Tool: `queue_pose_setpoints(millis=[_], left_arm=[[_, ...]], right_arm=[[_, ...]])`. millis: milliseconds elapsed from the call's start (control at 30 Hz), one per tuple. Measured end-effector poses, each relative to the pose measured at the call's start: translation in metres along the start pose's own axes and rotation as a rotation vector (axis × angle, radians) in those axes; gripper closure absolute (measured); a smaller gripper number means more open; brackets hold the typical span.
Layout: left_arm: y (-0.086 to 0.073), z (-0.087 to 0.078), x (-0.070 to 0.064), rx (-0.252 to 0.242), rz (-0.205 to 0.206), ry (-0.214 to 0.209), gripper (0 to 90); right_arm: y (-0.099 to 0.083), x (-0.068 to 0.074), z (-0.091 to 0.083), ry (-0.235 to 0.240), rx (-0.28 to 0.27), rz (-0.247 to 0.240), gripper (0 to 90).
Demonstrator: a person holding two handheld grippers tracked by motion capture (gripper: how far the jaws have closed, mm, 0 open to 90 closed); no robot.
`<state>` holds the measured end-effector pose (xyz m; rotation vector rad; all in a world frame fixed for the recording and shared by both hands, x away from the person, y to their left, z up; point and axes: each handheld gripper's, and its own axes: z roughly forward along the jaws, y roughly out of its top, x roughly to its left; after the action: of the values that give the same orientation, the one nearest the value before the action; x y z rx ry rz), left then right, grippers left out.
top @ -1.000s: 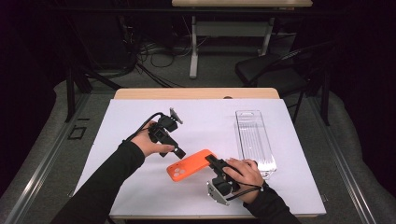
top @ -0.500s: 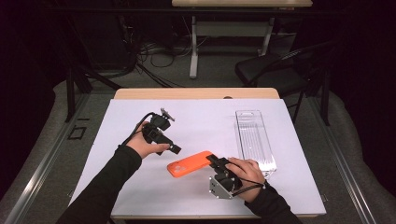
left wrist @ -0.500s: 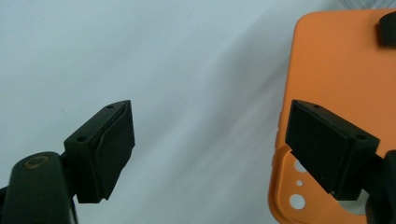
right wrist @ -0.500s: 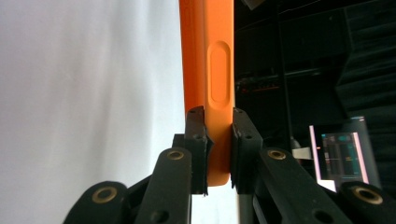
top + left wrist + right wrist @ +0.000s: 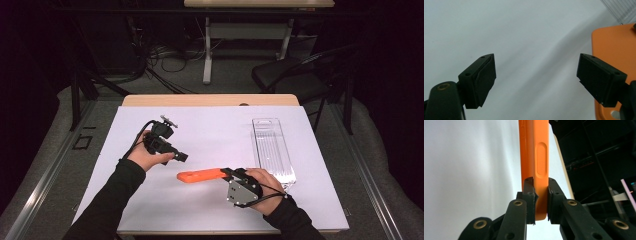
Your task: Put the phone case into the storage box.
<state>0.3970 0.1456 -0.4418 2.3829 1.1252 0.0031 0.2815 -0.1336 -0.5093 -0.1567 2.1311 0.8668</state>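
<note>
On the left of the high view, the left gripper [image 5: 181, 156] has drawn back from the centre of the desk [image 5: 210, 125] over the last second: it sat just beside the orange phone case [image 5: 201, 175] a moment ago and now hangs a little up and to the left of it, clearly apart. In the left gripper view its jaws stand wide open with nothing between them, only the white desk surface beyond and a corner of the orange case at the right edge.

In the middle, the case itself has turned. A second ago it lay tilted with its far end raised toward the upper right; now it stretches nearly level, pointing left, held up on its edge rather than lying flat.

To the right, the right gripper [image 5: 231, 173] holds it by its near end. In the right gripper view the jaws are closed on the case's thin side wall, one pad on each face, with the long side-button cutout just above the grip.

Farther right, the clear plastic tray [image 5: 272, 150] lies untouched, near the right hand but not in contact with the case.

My reading is that the handover to one gripper is complete: the right gripper alone carries the case, and the freed left gripper is positioned to take the opposite end next, or to stay clear.
</note>
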Motion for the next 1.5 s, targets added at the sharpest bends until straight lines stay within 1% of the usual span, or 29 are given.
queue_pose_setpoints(millis=[33, 100, 133, 167, 267, 300, 333, 467, 533, 600, 667, 767, 800, 867, 900, 1000, 1067, 1233, 1333, 1433, 1500], left_arm=[[-0.001, -0.001, 0.000, -0.005, 0.000, 0.000, 16.2], [-0.003, -0.001, 0.001, -0.025, -0.005, -0.006, 16.4], [-0.004, -0.002, 0.001, -0.030, -0.005, -0.006, 16.4], [-0.005, -0.002, 0.001, -0.039, -0.007, -0.006, 16.5], [-0.008, -0.003, 0.002, -0.066, -0.013, -0.006, 17.0], [-0.010, -0.004, 0.002, -0.078, -0.018, -0.004, 16.9], [-0.011, -0.004, 0.002, -0.086, -0.020, -0.004, 16.9], [-0.016, -0.007, 0.003, -0.126, -0.029, -0.016, 17.6], [-0.018, -0.007, 0.003, -0.139, -0.037, -0.017, 18.5], [-0.020, -0.008, 0.003, -0.152, -0.038, -0.008, 18.5], [-0.022, -0.009, 0.003, -0.169, -0.043, -0.011, 18.6], [-0.026, -0.009, 0.003, -0.202, -0.056, -0.021, 19.9], [-0.027, -0.009, 0.003, -0.211, -0.068, -0.025, 20.1], [-0.029, -0.007, 0.003, -0.218, -0.072, -0.028, 20.2], [-0.030, -0.007, 0.002, -0.231, -0.071, -0.024, 20.2], [-0.031, -0.005, -0.001, -0.239, -0.056, -0.002, 20.3], [-0.032, -0.004, -0.003, -0.240, -0.048, 0.010, 20.3], [-0.037, -0.001, -0.007, -0.262, -0.038, 0.021, 20.4], [-0.040, -0.001, -0.009, -0.282, -0.040, 0.011, 21.8], [-0.044, -0.001, -0.011, -0.303, -0.034, 0.000, 22.6], [-0.046, -0.002, -0.011, -0.315, -0.036, -0.013, 24.0]], right_arm=[[0.000, -0.001, 0.000, 0.010, -0.007, 0.018, 80.6], [0.000, -0.002, -0.001, 0.024, -0.020, 0.072, 80.6], [-0.001, -0.004, -0.001, 0.030, -0.022, 0.087, 80.7], [-0.001, -0.004, -0.002, 0.036, -0.027, 0.118, 80.7], [-0.004, -0.007, -0.002, 0.050, -0.044, 0.180, 80.6], [-0.005, -0.007, -0.002, 0.056, -0.037, 0.201, 80.7], [-0.006, -0.008, -0.002, 0.059, -0.043, 0.215, 80.6], [-0.010, -0.012, -0.003, 0.075, -0.051, 0.298, 80.7], [-0.011, -0.014, -0.003, 0.081, -0.057, 0.337, 80.7], [-0.012, -0.015, -0.003, 0.086, -0.068, 0.377, 80.7], [-0.014, -0.017, -0.003, 0.093, -0.079, 0.420, 80.7], [-0.016, -0.019, -0.003, 0.104, -0.090, 0.476, 80.7], [-0.017, -0.020, -0.003, 0.107, -0.091, 0.493, 80.7], [-0.017, -0.021, -0.004, 0.110, -0.098, 0.522, 80.7], [-0.018, -0.021, -0.004, 0.112, -0.102, 0.535, 80.7], [-0.020, -0.022, -0.004, 0.118, -0.116, 0.582, 80.7], [-0.022, -0.023, -0.003, 0.119, -0.117, 0.604, 80.7], [-0.025, -0.023, -0.002, 0.125, -0.135, 0.653, 80.7], [-0.027, -0.024, -0.002, 0.125, -0.150, 0.690, 80.7], [-0.029, -0.024, -0.002, 0.124, -0.175, 0.726, 80.7], [-0.029, -0.025, -0.002, 0.121, -0.181, 0.740, 80.7]])
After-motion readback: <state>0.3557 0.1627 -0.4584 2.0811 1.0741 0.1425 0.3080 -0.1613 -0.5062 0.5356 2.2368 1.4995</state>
